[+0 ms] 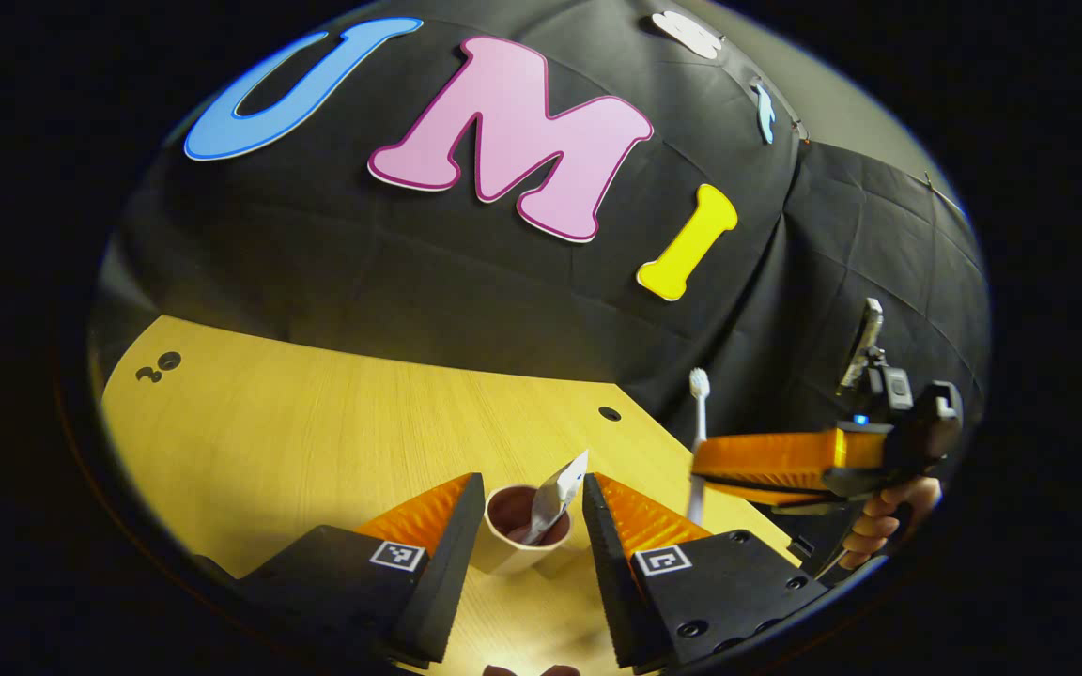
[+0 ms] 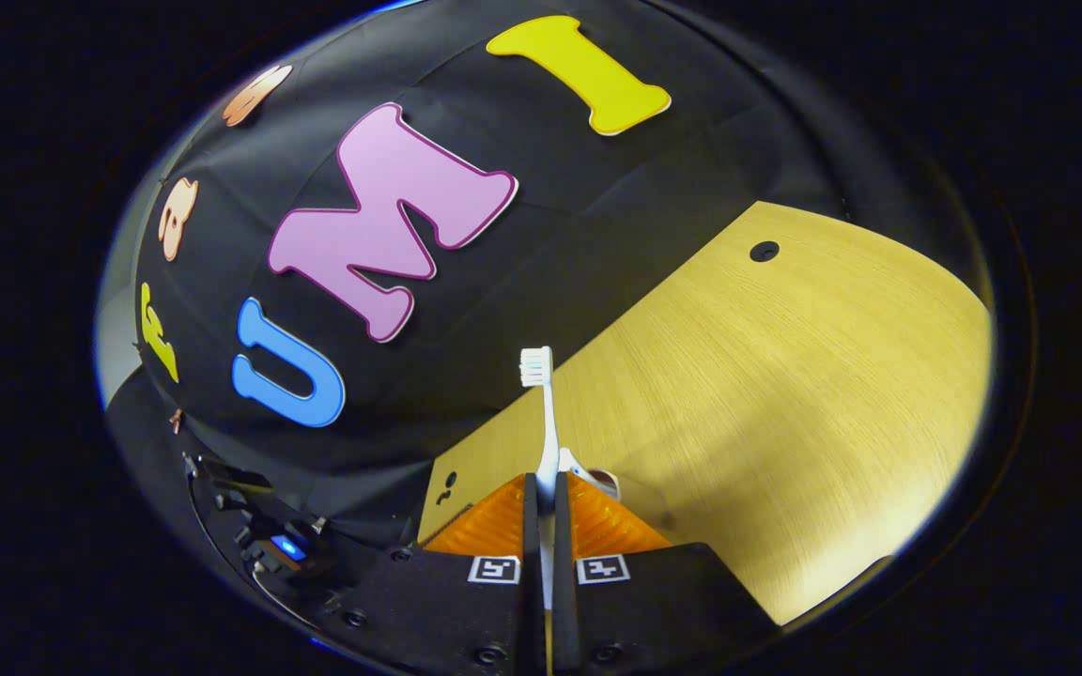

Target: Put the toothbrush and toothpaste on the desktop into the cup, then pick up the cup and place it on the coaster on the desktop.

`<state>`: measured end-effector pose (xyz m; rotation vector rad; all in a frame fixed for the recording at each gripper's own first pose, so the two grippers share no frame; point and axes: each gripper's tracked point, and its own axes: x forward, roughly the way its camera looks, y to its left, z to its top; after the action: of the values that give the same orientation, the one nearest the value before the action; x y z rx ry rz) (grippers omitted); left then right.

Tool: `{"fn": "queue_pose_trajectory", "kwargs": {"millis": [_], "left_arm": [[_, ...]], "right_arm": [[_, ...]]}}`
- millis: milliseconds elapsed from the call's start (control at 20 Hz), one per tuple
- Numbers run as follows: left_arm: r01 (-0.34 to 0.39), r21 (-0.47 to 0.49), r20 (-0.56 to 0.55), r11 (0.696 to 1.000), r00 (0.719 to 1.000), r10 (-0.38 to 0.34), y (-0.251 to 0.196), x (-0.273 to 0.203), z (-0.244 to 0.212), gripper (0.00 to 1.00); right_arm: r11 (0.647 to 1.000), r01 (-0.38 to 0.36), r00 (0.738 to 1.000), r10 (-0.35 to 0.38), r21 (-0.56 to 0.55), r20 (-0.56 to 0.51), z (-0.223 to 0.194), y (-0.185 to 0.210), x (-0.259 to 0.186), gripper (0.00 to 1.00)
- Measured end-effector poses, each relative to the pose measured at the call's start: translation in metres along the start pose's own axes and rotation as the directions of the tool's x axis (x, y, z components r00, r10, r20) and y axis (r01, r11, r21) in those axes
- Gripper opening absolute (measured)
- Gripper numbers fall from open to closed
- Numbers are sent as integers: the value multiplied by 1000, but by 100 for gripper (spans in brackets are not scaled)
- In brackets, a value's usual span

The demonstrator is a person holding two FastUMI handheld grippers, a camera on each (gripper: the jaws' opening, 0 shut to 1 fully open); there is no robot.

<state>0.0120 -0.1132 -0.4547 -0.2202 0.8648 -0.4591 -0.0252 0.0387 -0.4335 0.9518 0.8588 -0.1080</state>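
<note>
While the left gripper [image 1: 533,526] stands with its jaws spread apart, the cup [image 1: 524,535] sits on the desktop [image 1: 316,422] between its two fingers, neither visibly pressing on it.

Cup — pale outside, dark inside, upright on the wood; holds the toothpaste [image 1: 555,502], a white tube leaning toward the right rim, its flat end sticking up above the cup.

Toothbrush [image 2: 546,422] — white, bristle head uppermost, handle clamped between the closed fingers of the right gripper [image 2: 547,526]. In the left gripper view the same toothbrush [image 1: 698,441] stands upright in the right gripper [image 1: 705,474], off to the right of the cup and raised above the desktop; a hand [image 1: 884,516] holds that gripper from behind.

Desktop — light wood, with small dark holes [image 1: 609,413] near its far edge.
</note>
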Motion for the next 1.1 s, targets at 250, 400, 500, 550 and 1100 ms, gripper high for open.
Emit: {"fn": "queue_pose_trajectory", "kwargs": {"millis": [250,400,500,550,1100], "left_arm": [[-23,-10,-52,1000,998,22,13,-45,-21,66],[-46,9,-83,999,995,47,24,-63,-33,67],[-63,2,-84,998,994,63,30,-70,-35,67],[-75,-6,-84,997,994,74,33,-73,-36,67],[-184,-60,-90,981,980,178,64,-107,-48,67]], "right_arm": [[1000,11,999,-11,11,34,3,-9,34,7],[999,-7,1000,9,-46,29,-4,-1,42,7],[995,-21,1000,23,-100,19,-8,9,48,7],[991,-31,999,34,-127,20,-7,15,51,7],[858,-84,995,104,-507,11,-22,37,103,7]]}}
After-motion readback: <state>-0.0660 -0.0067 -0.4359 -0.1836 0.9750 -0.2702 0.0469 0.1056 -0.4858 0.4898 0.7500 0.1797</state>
